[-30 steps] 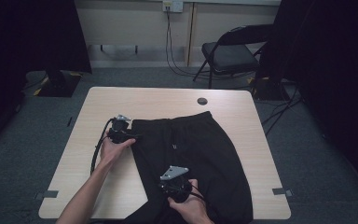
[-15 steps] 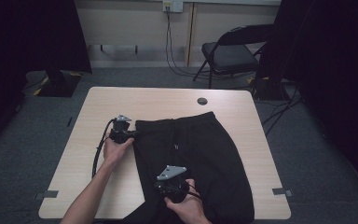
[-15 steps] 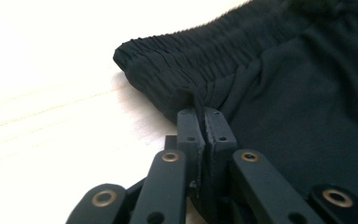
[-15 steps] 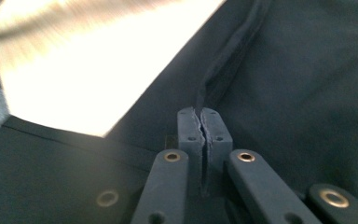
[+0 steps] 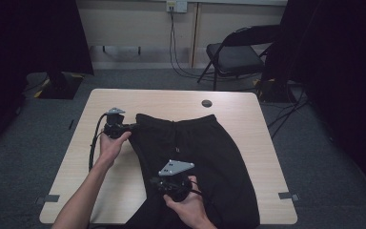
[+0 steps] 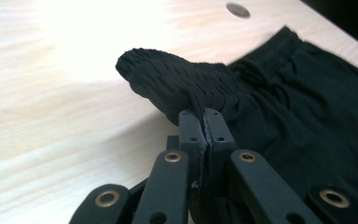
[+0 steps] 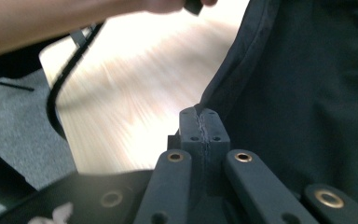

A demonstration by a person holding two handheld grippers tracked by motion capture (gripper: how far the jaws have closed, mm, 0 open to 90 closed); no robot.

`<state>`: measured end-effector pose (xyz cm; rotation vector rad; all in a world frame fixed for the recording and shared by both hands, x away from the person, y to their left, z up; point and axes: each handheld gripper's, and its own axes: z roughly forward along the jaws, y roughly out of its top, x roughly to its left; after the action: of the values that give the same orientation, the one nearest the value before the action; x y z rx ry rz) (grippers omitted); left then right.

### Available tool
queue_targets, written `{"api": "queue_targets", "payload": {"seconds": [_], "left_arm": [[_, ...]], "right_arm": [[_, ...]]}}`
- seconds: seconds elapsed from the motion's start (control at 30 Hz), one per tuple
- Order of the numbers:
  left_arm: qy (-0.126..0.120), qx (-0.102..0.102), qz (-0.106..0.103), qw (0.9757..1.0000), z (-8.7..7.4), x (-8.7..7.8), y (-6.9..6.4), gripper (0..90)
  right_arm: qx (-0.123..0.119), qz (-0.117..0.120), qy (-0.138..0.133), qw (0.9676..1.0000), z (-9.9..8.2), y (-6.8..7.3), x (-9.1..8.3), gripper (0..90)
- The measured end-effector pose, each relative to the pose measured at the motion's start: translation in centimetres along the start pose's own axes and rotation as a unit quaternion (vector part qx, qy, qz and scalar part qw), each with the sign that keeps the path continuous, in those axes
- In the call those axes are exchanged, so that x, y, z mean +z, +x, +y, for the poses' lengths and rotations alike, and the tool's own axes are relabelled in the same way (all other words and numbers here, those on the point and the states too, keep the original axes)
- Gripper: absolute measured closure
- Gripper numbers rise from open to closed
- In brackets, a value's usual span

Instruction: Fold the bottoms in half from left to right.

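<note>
A pair of black trousers lies flat on the light wooden table, waistband toward the far side. My left gripper is shut on the waistband's left corner, and the gathered elastic bunches up above the closed jaws of the left gripper. My right gripper sits near the table's front and is shut on the trousers' left side edge. In the right gripper view the seam runs straight into the closed right gripper. Both pinched edges are raised slightly off the table.
A small dark round grommet sits in the table near its far edge. A black cable loops from the left gripper over the table's left part. A folding chair stands behind the table on the grey carpet.
The left jaws have closed on the waistband corner. Both hands have risen a little, lifting the trousers' left edge off the table.
</note>
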<state>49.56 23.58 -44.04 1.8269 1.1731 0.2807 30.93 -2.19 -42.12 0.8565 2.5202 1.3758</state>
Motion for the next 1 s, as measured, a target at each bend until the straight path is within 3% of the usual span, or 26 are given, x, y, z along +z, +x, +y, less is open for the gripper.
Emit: {"api": "queue_targets", "payload": {"seconds": [0.13,0.3,0.43,0.63,0.7,0.73,0.87,1.0], "left_arm": [[-0.016,-0.012,-0.007,0.9998,0.1,-1.3,0.5,88.2],[-0.028,-0.007,-0.004,0.9996,0.8,-2.8,0.7,88.2],[-0.03,0.004,0.004,0.9995,2.3,-4.6,1.0,88.2],[-0.04,0.006,0.005,0.9992,4.1,-6.5,1.0,88.2],[-0.043,0.017,0.01,0.9989,5.1,-7.4,1.1,88.2],[-0.039,0.021,0.021,0.9988,5.9,-8.2,1.1,88.2],[-0.051,0.018,0.021,0.9983,8.0,-10.4,1.0,88.2],[-0.044,0.029,0.037,0.998,8.8,-11.0,0.5,88.2]], "right_arm": [[-0.006,0.012,-0.02,0.9997,1.6,0.4,-0.4,89.9],[0.002,0.023,-0.044,0.9988,3.0,0.4,-1.0,89.9],[-0.008,0.032,-0.067,0.9972,4.5,0.9,-1.7,89.9],[-0.014,0.038,-0.082,0.9958,6.7,1.3,-2.0,90.0],[-0.016,0.04,-0.087,0.9952,7.1,1.4,-2.0,89.9],[-0.021,0.042,-0.098,0.9941,8.1,1.8,-2.4,89.9],[-0.031,0.045,-0.119,0.9914,9.9,2.4,-3.2,90.0],[-0.034,0.049,-0.135,0.989,11.0,2.7,-4.1,89.9]]}}
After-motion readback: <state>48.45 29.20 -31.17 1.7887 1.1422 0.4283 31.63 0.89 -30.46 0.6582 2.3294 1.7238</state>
